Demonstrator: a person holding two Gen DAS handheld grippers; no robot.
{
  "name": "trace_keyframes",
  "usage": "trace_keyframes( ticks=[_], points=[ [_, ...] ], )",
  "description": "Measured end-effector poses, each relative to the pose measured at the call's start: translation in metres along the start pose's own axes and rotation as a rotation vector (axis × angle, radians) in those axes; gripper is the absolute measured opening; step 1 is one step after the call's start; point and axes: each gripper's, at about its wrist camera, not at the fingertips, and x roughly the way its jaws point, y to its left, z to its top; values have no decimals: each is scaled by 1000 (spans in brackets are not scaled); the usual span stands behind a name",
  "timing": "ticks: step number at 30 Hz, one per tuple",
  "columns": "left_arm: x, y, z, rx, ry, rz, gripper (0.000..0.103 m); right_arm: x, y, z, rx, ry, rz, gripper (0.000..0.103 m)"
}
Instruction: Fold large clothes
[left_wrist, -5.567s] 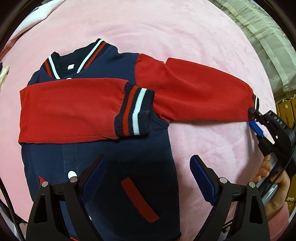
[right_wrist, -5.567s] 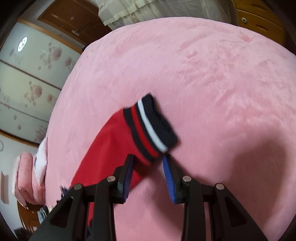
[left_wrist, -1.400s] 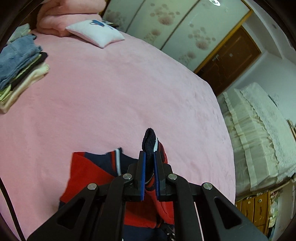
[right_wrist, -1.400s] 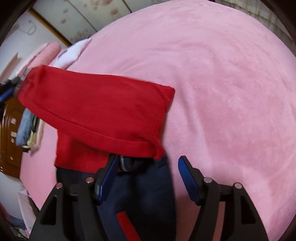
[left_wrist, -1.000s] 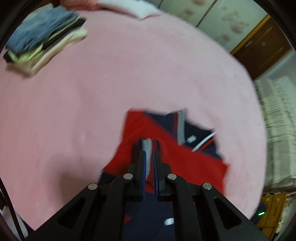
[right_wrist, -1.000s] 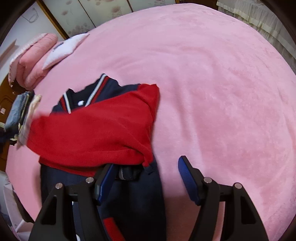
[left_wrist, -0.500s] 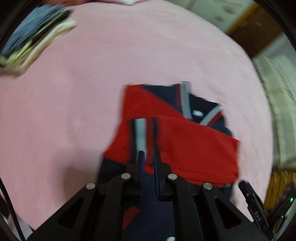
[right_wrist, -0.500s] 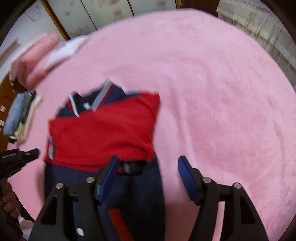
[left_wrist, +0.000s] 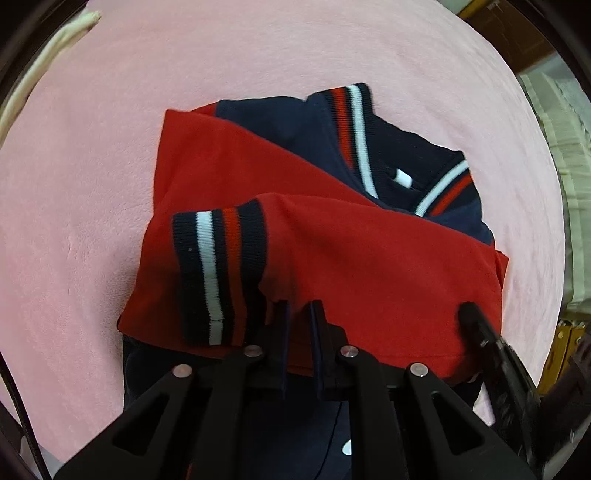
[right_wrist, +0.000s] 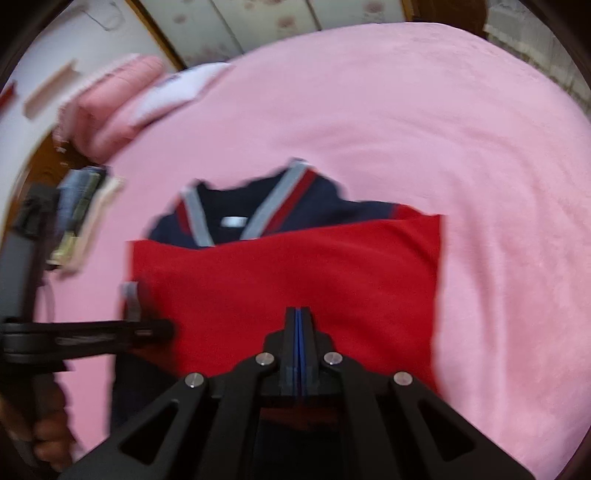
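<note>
A navy jacket (left_wrist: 317, 122) with red sleeves lies on a pink bed (left_wrist: 92, 147), both sleeves folded across its chest. The upper sleeve's striped cuff (left_wrist: 218, 273) lies flat at the left. My left gripper (left_wrist: 298, 314) sits at that sleeve's near edge, jaws a narrow gap apart, nothing seen between them. My right gripper (right_wrist: 298, 321) is shut, its tips over the red sleeve (right_wrist: 295, 266); whether it pinches cloth is unclear. The right gripper also shows in the left wrist view (left_wrist: 480, 332), at the sleeve's right end. The jacket's striped collar (right_wrist: 273, 206) points away.
A stack of folded clothes (right_wrist: 81, 210) lies at the bed's left side, with a pink rolled blanket (right_wrist: 110, 99) and a white pillow (right_wrist: 173, 92) beyond. Cream bedding (left_wrist: 561, 122) lies off the right edge. Wardrobe doors (right_wrist: 266, 22) stand behind.
My left gripper carried the cuff across the chest and laid it flat, and its jaws have parted a little. My right gripper has gone from open to shut over the red sleeve.
</note>
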Motion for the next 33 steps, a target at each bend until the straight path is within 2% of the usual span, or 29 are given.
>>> trace_keyframes(
  ticks=[2, 3, 6, 7, 10, 12, 14, 17, 21, 23, 24, 26, 30, 33],
  points=[
    [-1, 3, -1, 4, -4, -6, 5, -4, -23, 2, 78, -10, 45, 0],
    [-2, 6, -3, 5, -5, -5, 4, -7, -30, 1, 87, -21, -3, 0],
    [-3, 12, -4, -13, -4, -15, 3, -20, -54, 2, 112, -46, -263, 0],
    [-4, 13, -4, -18, -3, -18, 3, -25, -69, 2, 160, -46, -272, 0],
    [-12, 8, -6, 10, -8, 5, 3, -42, -89, 5, 231, -82, -215, 0],
    [-20, -4, -4, 58, -48, 25, 6, -55, -87, 11, 221, -134, -127, 0],
    [-32, -19, -4, 130, -116, 37, 13, -58, -77, 18, 192, -149, -22, 0],
    [-43, -31, 3, 178, -173, 19, 24, -41, -45, 29, 112, -92, 158, 0],
    [-36, -34, 20, 173, -159, 28, 24, -4, 6, 29, 2, 51, 246, 0],
    [-27, -29, 25, 156, -137, 50, 24, 15, 26, 22, -51, 132, 251, 0],
    [-23, -28, 28, 151, -127, 62, 24, 25, 36, 19, -102, 158, 220, 0],
    [-16, -22, 29, 137, -113, 90, 24, 33, 47, 19, -163, 151, 163, 0],
    [-15, -16, 26, 140, -116, 93, 24, 35, 19, 24, -55, 113, 164, 0],
    [-11, -16, 26, 162, -115, 109, 24, 26, -17, 34, 31, 57, 64, 0]
  ],
)
